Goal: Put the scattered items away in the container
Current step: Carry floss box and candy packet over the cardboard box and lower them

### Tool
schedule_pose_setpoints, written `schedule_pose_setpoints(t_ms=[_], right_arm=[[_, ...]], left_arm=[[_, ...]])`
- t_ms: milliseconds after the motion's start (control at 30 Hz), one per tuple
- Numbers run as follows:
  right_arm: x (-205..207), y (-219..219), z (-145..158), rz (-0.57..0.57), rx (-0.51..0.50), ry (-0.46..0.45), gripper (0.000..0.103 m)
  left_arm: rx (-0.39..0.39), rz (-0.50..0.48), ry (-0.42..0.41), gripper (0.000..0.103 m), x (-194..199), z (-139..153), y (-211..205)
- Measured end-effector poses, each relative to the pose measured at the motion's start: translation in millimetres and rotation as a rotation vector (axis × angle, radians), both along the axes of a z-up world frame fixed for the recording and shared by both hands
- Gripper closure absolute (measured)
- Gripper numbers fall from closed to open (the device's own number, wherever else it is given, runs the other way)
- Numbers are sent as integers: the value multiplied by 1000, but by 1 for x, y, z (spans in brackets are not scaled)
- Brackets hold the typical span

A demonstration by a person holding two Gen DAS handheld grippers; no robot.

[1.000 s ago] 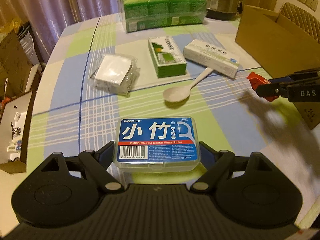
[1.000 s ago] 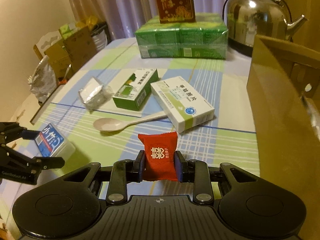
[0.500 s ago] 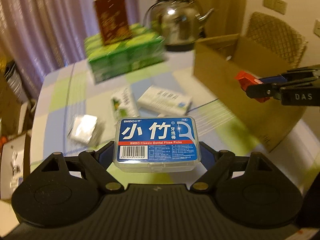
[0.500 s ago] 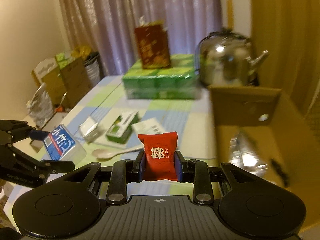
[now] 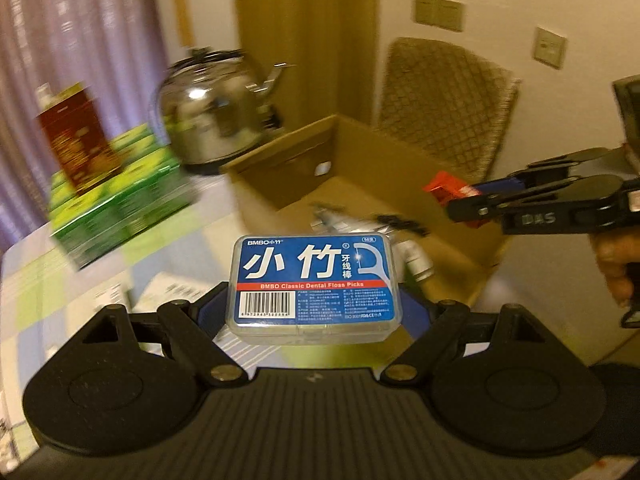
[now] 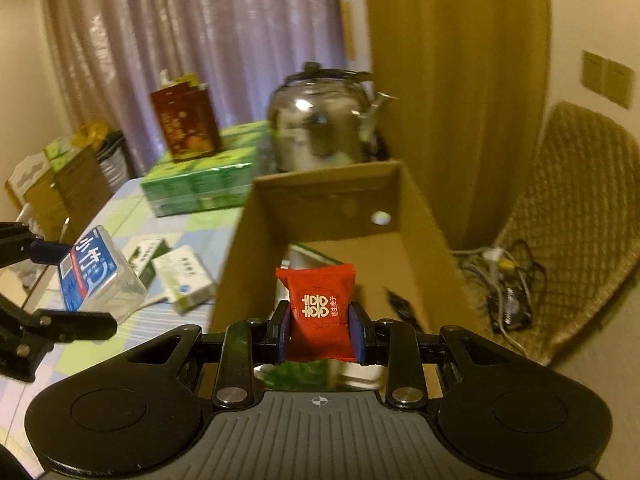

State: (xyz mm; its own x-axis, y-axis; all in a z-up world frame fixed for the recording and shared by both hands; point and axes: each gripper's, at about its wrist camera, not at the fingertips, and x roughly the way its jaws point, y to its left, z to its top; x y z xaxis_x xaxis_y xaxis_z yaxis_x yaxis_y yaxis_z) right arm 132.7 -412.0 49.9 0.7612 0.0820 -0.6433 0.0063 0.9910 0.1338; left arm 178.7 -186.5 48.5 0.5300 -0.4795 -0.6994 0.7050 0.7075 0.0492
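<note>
Jaws are pinching on both sides: above the corrugated cardboard box (image 6: 412,208), the left gripper (image 5: 314,312) is clamping a clear, rounded-rectangular floss case (image 5: 314,284), and the right gripper (image 6: 320,334) is squeezing a glossy red pouch (image 6: 320,304).

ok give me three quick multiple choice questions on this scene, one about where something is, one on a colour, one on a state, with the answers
1. Where is the red packet held by the right tool?
A. over the open cardboard box
B. beside the kettle
C. on the chair

2. What colour is the label on the dental floss pick case?
A. green
B. blue
C. yellow

3. What state is the left tool in?
A. open and empty
B. shut on a spoon
C. shut on the dental floss pick case

Answers: 1 A, the box's inside shows right behind and below the packet. 2 B, the label is blue with white characters. 3 C, its fingers press both sides of the case.
</note>
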Motion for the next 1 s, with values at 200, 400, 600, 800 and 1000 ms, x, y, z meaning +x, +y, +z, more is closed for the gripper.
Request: schedule_pose_setpoints(t_ms=[200, 400, 600, 800, 1000], right_arm=[[-5, -32, -9, -39, 28, 14, 76], [-3, -49, -19, -51, 51, 26, 76], [6, -62, -32, -60, 62, 44, 76], [15, -66, -42, -54, 72, 60, 76], [19, -67, -48, -50, 70, 72, 76]], left_arm=[[23, -96, 12, 20, -4, -9, -53], [41, -152, 34, 20, 7, -26, -89], [57, -178, 60, 20, 19, -48, -104], [103, -200, 58, 20, 26, -65, -115], [125, -206, 55, 20, 29, -72, -118]])
